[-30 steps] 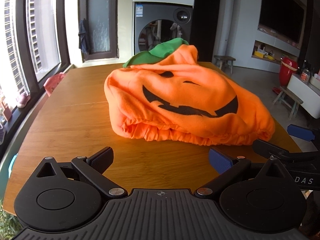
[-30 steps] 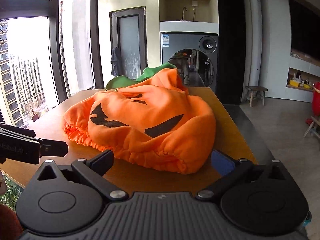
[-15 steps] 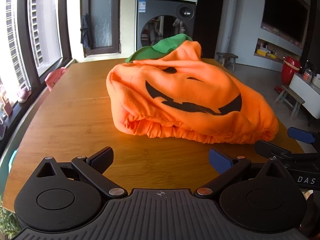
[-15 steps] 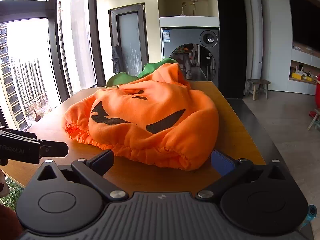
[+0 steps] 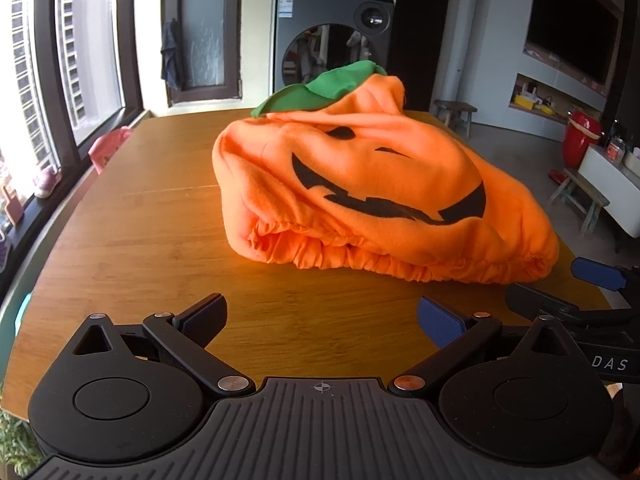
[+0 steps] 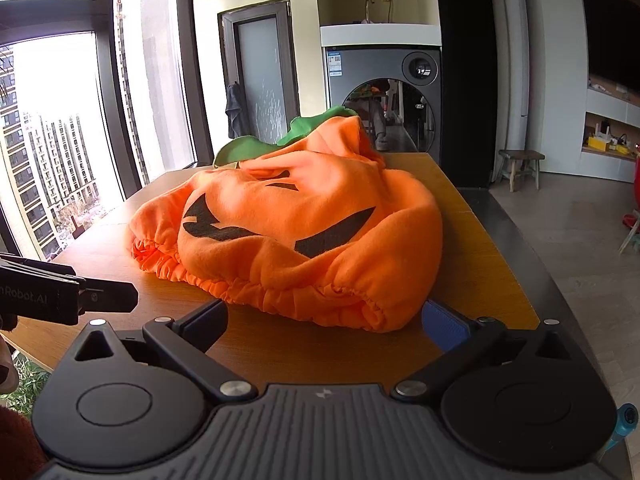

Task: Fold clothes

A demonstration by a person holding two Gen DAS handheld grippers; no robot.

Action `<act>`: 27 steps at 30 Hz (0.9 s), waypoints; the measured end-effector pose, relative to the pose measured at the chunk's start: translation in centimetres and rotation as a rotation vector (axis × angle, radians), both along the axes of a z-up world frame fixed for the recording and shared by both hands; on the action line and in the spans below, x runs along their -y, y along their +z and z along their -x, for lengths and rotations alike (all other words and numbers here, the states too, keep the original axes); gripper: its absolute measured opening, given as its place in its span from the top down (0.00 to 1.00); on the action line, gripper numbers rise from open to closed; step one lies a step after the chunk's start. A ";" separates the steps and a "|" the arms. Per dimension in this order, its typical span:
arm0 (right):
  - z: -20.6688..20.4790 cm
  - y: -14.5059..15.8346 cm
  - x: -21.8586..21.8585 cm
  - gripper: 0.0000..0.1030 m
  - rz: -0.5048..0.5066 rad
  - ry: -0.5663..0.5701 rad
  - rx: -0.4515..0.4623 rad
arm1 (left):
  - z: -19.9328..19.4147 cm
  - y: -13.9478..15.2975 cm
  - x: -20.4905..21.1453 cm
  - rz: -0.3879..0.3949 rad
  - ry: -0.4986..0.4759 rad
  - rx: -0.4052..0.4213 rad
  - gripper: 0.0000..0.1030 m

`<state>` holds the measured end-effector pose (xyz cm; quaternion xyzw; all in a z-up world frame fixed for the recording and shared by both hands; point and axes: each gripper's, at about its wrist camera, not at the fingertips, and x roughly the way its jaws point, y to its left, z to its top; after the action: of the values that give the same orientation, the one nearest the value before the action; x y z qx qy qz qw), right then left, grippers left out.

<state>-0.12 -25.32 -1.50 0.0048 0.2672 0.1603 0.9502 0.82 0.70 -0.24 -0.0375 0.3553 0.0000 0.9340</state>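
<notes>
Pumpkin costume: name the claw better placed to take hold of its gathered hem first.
Right. The right claw is open with the pumpkin costume's gathered hem almost between its fingers. The left claw, also open, has bare table between it and the hem.

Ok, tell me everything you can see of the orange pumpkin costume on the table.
The orange fleece pumpkin costume lies crumpled in a puffy heap on the wooden table. A black jack-o'-lantern face covers its upper side, a green leaf collar sits at the far end, and a gathered elastic hem faces the cameras. Neither gripper touches it; both sets of jaws stand open just short of the hem.
</notes>
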 end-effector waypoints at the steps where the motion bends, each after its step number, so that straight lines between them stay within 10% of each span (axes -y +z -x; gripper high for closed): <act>1: 0.0 0.0 0.0 0.00 -0.001 0.000 -0.001 | 0.0 0.0 0.0 0.001 0.000 -0.001 0.00; 27: 0.1 -0.3 0.1 0.00 -0.010 0.002 -0.019 | 0.0 -0.2 -0.2 0.014 0.000 -0.016 0.00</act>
<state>-0.17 -25.44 -1.79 0.0107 0.2756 0.1624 0.9474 0.82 0.86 -0.45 -0.0441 0.3629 -0.0023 0.9308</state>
